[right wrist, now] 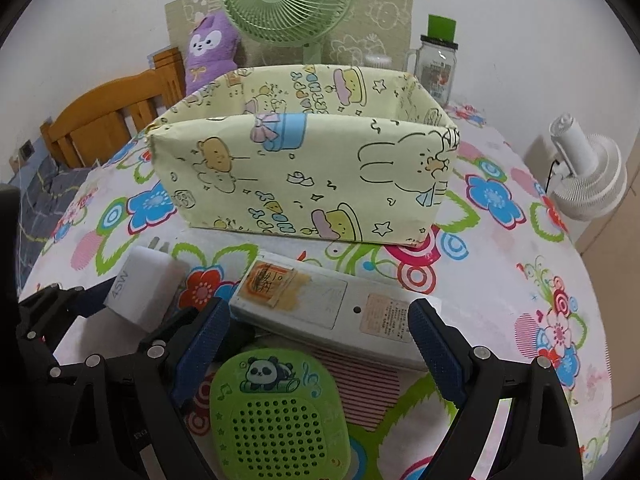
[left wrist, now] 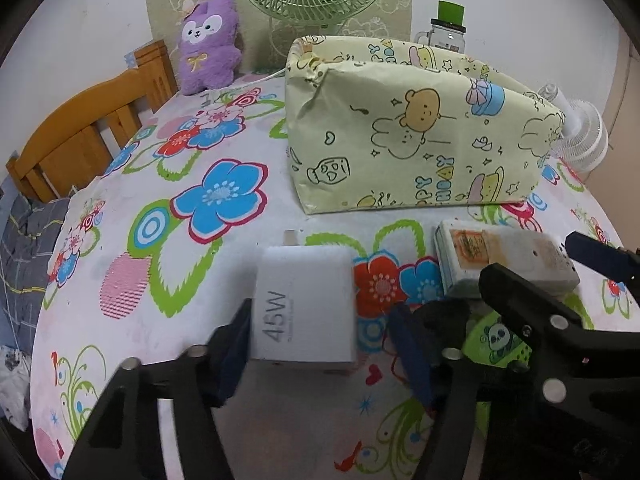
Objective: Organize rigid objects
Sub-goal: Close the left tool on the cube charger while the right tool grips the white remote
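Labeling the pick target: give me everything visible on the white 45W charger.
The white 45W charger is a matte, boxy plastic block with rounded corners and grey "45W" printed on one side face. Metal plug prongs stick out of its far end, towards the patterned box. It lies on the floral tablecloth, left of the grey remote. It sits between the open left tongs; one blue pad is at its printed side, contact unclear, and the other stands apart.
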`<act>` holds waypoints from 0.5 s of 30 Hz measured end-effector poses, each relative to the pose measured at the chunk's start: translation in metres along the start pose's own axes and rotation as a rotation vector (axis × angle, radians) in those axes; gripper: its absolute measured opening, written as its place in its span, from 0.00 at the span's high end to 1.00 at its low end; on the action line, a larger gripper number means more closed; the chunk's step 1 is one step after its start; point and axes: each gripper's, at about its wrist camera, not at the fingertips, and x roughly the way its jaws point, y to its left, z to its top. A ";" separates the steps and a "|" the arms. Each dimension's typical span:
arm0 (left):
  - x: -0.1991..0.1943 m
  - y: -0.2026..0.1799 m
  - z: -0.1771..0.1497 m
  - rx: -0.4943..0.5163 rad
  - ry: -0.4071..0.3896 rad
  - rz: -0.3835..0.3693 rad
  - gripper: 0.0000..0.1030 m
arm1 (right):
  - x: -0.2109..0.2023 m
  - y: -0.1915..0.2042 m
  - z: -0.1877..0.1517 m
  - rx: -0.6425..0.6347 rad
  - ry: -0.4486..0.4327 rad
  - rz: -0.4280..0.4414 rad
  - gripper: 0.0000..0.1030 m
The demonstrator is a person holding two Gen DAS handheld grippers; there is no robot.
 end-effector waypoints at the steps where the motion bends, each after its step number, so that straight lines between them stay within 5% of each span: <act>1: 0.000 0.000 0.001 -0.002 -0.002 -0.004 0.50 | 0.002 -0.001 0.001 0.007 0.005 0.003 0.10; 15: -0.005 -0.015 0.000 0.007 -0.002 0.000 0.54 | 0.012 -0.018 0.007 -0.033 0.079 0.031 0.10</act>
